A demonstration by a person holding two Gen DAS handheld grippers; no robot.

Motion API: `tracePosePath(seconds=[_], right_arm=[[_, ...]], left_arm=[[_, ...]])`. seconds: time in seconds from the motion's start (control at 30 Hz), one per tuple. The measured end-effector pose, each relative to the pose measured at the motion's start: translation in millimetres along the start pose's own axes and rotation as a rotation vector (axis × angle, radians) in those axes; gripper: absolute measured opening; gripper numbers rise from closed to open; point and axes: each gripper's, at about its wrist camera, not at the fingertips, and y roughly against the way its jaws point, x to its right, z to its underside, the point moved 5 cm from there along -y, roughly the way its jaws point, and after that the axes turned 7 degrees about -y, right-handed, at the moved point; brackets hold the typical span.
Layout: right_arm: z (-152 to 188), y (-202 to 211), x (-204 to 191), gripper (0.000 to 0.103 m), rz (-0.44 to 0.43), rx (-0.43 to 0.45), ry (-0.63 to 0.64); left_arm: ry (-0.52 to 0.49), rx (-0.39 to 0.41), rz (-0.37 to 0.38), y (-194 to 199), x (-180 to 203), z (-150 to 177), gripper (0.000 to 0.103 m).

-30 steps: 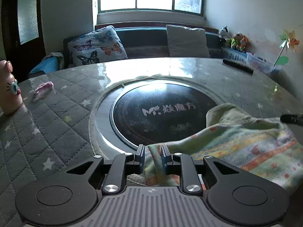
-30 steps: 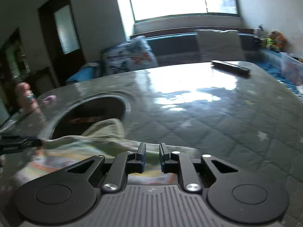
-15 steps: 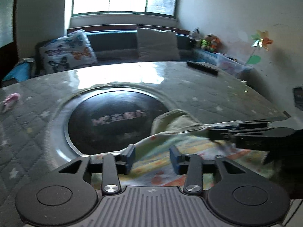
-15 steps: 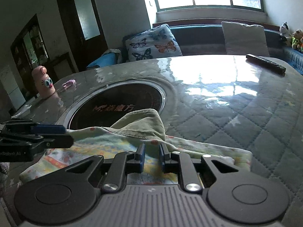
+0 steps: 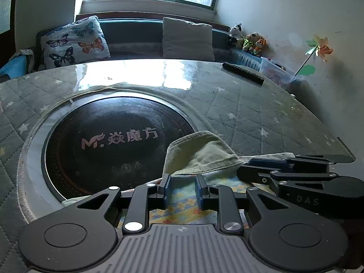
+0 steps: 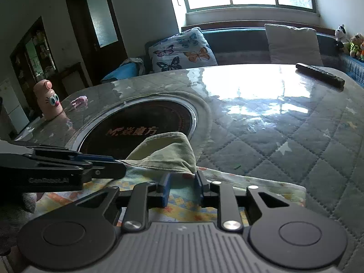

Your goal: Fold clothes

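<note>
Both grippers, left (image 5: 180, 191) and right (image 6: 181, 190), fingers spread over the patterned garment (image 5: 182, 204) at 6 o'clock on the counter (image 6: 284, 136): you're between folds; next, pinch an edge.

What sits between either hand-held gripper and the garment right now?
Nothing visible. The left hand-held gripper and right hand-held gripper both sit directly over the patterned garment, jaws slightly apart, side by side. The remote and the pink toy lie far across the table.

The left gripper (image 5: 181, 191) has just narrowed its jaws, which stand apart over the patterned garment (image 5: 195, 154); the right gripper (image 5: 244, 167) reaches in beside them.
</note>
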Motion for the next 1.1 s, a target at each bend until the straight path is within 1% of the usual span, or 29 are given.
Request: tracePosePath(seconds=[0.23,0.5,0.73,0.9,0.97,1.1], right_arm=[[8,12,-19,0.024,-0.049,-0.004,0.067],[23,25,-42,0.026,-0.048,0.009,0.181],[47,41,-58,0.026,-0.075,0.007,0.240],[65,50,-73,0.032,-0.073,0.019,0.325],[71,55,-78,0.032,-0.075,0.023,0.355],[84,65,-83,0.032,-0.085,0.027,0.374]], left_arm=[[-0.011,0.000,-0.014,0,2,1,0.025],[-0.014,0.003,-0.026,-1,3,1,0.025],[-0.020,0.011,-0.040,-1,5,3,0.025],[-0.025,0.013,-0.049,-1,6,4,0.025],[-0.029,0.015,-0.053,-1,6,4,0.025],[-0.031,0.025,-0.062,-1,6,5,0.025]])
